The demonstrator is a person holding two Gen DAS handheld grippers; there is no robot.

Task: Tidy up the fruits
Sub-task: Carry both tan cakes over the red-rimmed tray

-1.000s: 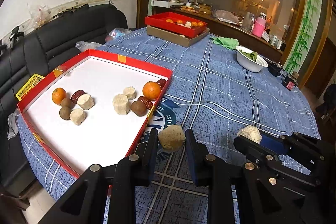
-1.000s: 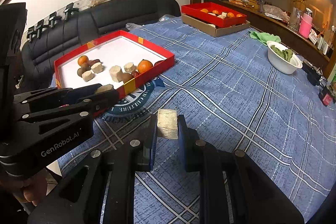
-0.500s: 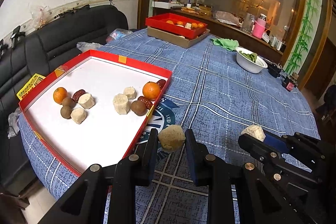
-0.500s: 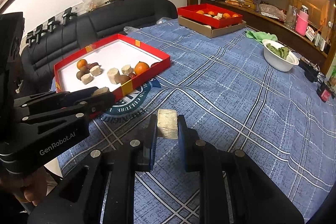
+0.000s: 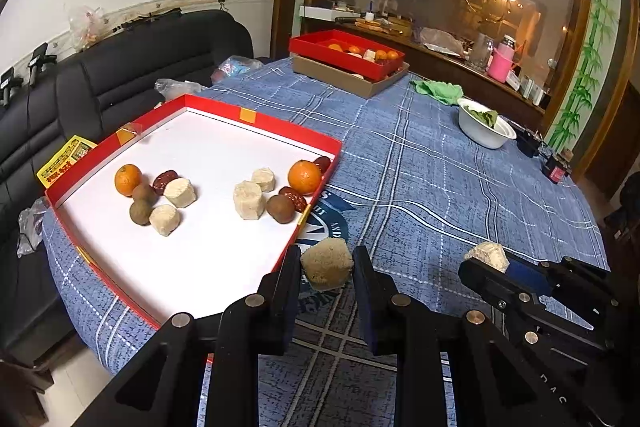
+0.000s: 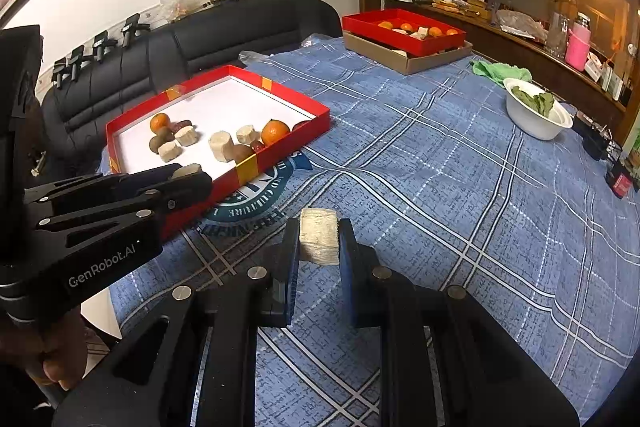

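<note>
Each gripper clamps a pale chunk, probably sugarcane: left gripper (image 5: 326, 263) just right of the red tray (image 5: 224, 109), right gripper (image 6: 319, 241) further right. Lift over the rim before releasing among matching pieces (image 5: 250, 200).

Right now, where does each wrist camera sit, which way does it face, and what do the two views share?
Left wrist: behind the left gripper, facing across the table toward the near tray; shows its fingers clamping a pale chunk and the right gripper at lower right.
Right wrist: behind the right gripper, facing the tablecloth; shows its fingers on a pale block and the left gripper at left.
Shared: near tray, far tray, bowl, sofa.
</note>
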